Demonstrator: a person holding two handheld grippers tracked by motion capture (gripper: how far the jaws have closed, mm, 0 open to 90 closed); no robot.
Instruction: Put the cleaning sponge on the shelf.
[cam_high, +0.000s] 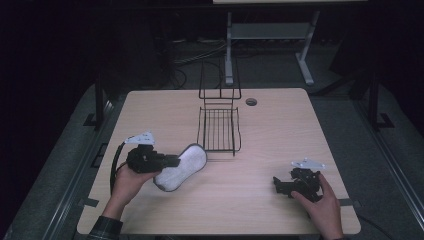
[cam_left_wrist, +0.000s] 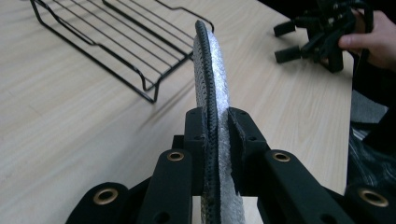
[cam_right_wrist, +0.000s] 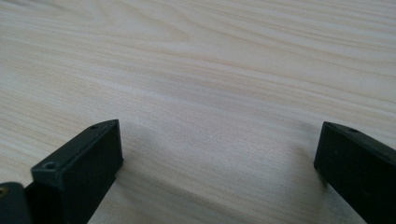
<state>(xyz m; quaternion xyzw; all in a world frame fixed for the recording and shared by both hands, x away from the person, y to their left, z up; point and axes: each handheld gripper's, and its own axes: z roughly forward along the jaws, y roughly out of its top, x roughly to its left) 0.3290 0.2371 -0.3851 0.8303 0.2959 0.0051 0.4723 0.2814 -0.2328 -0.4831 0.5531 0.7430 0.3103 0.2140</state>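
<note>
Left hand-held gripper (cam_high: 172, 161) clamps the insole (cam_high: 181, 167) edge-on between its jaws.

Two black handheld two-jaw grippers, person w/ plaid cuff

L matte-black plastic gripper (cam_high: 172, 161): blocky jaws, brass-ringed screw holes along the arms (cam_left_wrist: 176, 156), small dark screw holes nr the tips, pale grey three-cornered plate on top (cam_high: 140, 137), black cable looping off its rear (cam_high: 116, 161). R matte-black plastic gripper (cam_high: 276, 183): same build, grey plate (cam_high: 308, 163), square-ended jaws w/ one small hole each (cam_right_wrist: 95, 126). Left hand (cam_high: 131, 178): dark plaid sleeve cuff (cam_high: 106, 228).
</note>
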